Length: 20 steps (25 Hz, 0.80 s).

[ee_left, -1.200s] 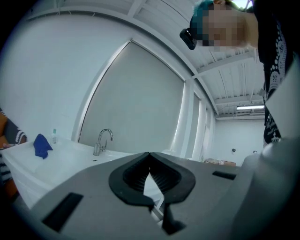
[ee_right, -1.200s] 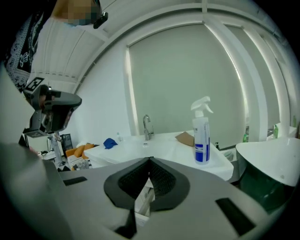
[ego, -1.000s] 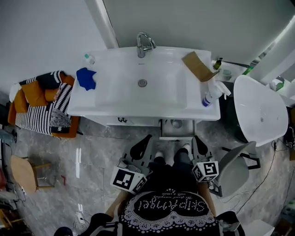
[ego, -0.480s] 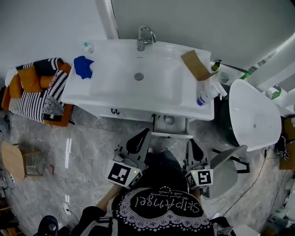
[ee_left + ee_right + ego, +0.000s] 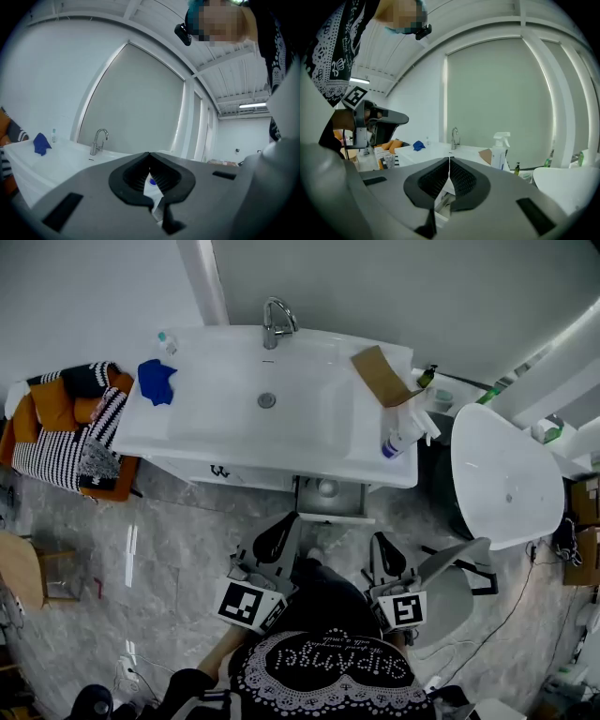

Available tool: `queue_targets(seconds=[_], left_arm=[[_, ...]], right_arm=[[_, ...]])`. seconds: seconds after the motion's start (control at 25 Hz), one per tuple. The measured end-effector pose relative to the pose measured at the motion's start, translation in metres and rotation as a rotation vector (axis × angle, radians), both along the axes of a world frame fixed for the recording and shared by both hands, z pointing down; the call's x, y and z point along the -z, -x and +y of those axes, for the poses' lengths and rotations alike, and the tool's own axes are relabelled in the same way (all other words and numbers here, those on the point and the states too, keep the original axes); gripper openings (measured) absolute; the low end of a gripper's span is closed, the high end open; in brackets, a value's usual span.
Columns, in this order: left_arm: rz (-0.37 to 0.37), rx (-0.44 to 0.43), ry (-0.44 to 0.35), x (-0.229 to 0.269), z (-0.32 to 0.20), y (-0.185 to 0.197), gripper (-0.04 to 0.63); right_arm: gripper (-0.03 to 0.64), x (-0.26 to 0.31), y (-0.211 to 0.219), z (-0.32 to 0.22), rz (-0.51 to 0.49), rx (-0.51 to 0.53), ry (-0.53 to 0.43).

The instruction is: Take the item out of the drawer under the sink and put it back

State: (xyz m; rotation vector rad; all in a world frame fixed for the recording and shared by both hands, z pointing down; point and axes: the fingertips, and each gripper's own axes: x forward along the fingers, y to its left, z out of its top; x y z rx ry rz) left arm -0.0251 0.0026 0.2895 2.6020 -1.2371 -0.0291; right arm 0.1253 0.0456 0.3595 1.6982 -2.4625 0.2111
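Head view, nearest first: the left gripper (image 5: 279, 532) and right gripper (image 5: 382, 547) are held close to the person, short of the drawer, and nothing is carried by either. Beyond them the drawer (image 5: 335, 516) under the sink (image 5: 234, 423) is seen standing open, and a small round item (image 5: 327, 487) is seen lying inside it. Progress cannot be settled. The item is in the drawer and is not being touched, so either the taking out is not yet begun or only the shutting of the drawer is left. Drawer and item are shown clearly by the head view alone. The fingers are read only in the gripper views, where both pairs are pressed together on nothing. Further off, the spray bottle (image 5: 500, 149) and tap (image 5: 99, 140) are seen upright.
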Motion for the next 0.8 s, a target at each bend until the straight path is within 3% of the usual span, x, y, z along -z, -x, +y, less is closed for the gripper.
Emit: queue_targets(seconds=[0.4,0.52,0.64,0.8], left_arm=[[-0.014,0.019,0.009,-0.007,0.024,-0.028,0.005],[-0.009,0.031,-0.027,0.0,0.02,-0.028,0.005],[-0.064,0.073,-0.092,0.008,0.013,-0.014,0.005],[-0.123,0.097,-0.109,0.007,0.011,-0.001,0.005]], right_arm=[[0.018,-0.008,-0.032,0.013,0.017,0.025,-0.001],[0.018,-0.006,-0.04,0.013,0.02,0.028,-0.01],[0.018,-0.002,-0.049,0.014,0.024,0.018,-0.037],[0.018,-0.003,-0.057,0.018,0.018,-0.008,-0.067]])
